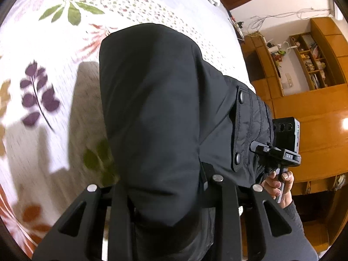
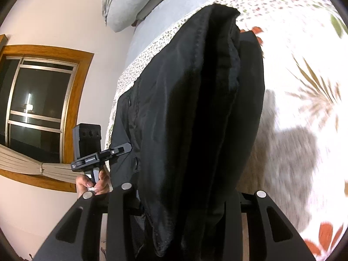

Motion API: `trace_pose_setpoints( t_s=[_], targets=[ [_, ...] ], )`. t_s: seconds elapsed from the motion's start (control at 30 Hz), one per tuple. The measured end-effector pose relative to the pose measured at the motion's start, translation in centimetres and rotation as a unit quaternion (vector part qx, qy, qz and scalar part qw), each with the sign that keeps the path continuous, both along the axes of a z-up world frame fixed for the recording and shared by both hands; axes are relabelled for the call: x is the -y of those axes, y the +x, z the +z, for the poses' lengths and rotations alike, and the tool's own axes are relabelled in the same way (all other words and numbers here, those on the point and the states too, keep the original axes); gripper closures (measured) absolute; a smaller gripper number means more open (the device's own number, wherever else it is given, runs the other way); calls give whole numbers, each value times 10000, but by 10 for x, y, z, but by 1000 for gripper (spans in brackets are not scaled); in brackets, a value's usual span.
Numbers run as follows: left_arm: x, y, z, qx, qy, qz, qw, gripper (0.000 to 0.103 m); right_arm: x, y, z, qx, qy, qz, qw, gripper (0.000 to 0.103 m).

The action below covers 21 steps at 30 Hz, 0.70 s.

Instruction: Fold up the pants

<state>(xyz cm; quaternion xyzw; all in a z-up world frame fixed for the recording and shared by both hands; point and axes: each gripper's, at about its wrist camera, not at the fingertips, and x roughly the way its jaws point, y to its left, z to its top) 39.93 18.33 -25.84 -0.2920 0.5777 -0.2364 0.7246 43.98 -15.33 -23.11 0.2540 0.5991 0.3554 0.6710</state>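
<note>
The dark pants [image 1: 156, 100] hang in the air above the bed, held up by both grippers. My left gripper [image 1: 167, 198] is shut on the pants, with thick fabric bunched between its fingers. My right gripper [image 2: 180, 200] is shut on another part of the pants [image 2: 191, 108]; the dark lining and a seam face the camera. The right gripper [image 1: 280, 152] with the hand that holds it shows at the right of the left wrist view. The left gripper [image 2: 95, 154] shows at the left of the right wrist view. A pocket flap with snaps [image 1: 241, 130] lies toward the right gripper.
The bed has a white floral bedspread [image 1: 43, 87], also in the right wrist view [image 2: 304, 108]. Grey pillows [image 2: 134, 2] lie at its head. Wooden shelves [image 1: 313, 61] and cabinets stand beside the bed. A wood-framed window [image 2: 39, 100] is in the wall.
</note>
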Motion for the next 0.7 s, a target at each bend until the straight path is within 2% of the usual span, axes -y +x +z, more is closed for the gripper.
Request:
trace_pose_setpoints(
  t_s=[0.17, 0.3, 0.4, 0.47, 0.53, 0.63, 0.67, 0.7],
  targets=[
    [-21, 26, -11, -63, 70, 36, 9999, 75, -15, 27, -16, -78, -30, -76, 9999, 66],
    [-34, 35, -37, -257, 167, 92, 9995, 73, -14, 39, -44, -245, -153, -125, 9995, 65],
    [-46, 32, -47, -252, 28, 181, 9995, 68, -4, 41, -67, -366, -255, -297, 9986, 56],
    [-51, 25, -47, -202, 57, 202, 9996, 62, 3, 41, -73, -407, -320, -354, 9980, 45],
    [-54, 21, -41, -188, 102, 268, 9994, 51, 0, 43, -68, -418, -380, -486, 9972, 34],
    [-72, 13, -17, 25, 211, 630, 9978, 32, 22, 47, -56, -450, -220, -972, 9940, 33],
    [-79, 7, -6, 188, 387, 741, 9963, 25, 33, 45, -50, -401, -275, -1138, 9923, 33],
    [-84, -1, 5, 384, 617, 847, 9938, 24, 41, 39, -42, -254, -343, -1219, 9916, 32]
  ],
)
